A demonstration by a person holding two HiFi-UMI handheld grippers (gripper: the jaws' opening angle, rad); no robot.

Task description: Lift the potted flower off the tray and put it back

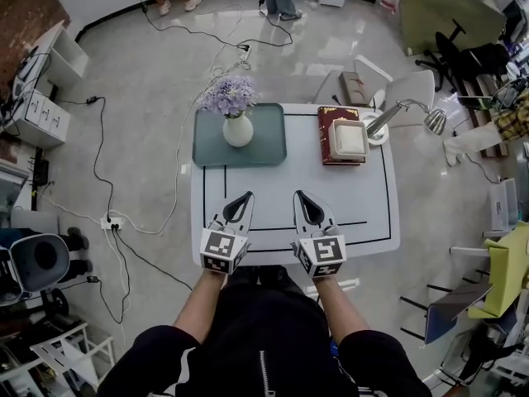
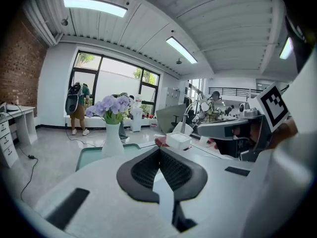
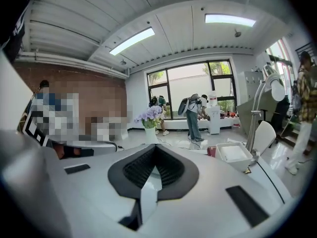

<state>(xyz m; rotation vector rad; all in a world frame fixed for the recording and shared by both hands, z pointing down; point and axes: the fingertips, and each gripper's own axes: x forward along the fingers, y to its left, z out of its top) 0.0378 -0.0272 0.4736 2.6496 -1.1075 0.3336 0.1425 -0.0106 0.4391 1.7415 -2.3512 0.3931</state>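
Upper centre, white ceramic vase of lilac flowers [image 1: 237,126] upright on left half of grey-green rectangular tray [image 1: 269,145] on white table [image 1: 364,201]; lower centre, left gripper [image 1: 245,195] and right gripper [image 1: 300,194] with jaws fully together, gripping nothing, well apart from vase.

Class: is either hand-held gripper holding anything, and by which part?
Nothing is held. Both the left hand-held gripper and the right hand-held gripper are shut and empty; the potted flower stands apart on the tray.
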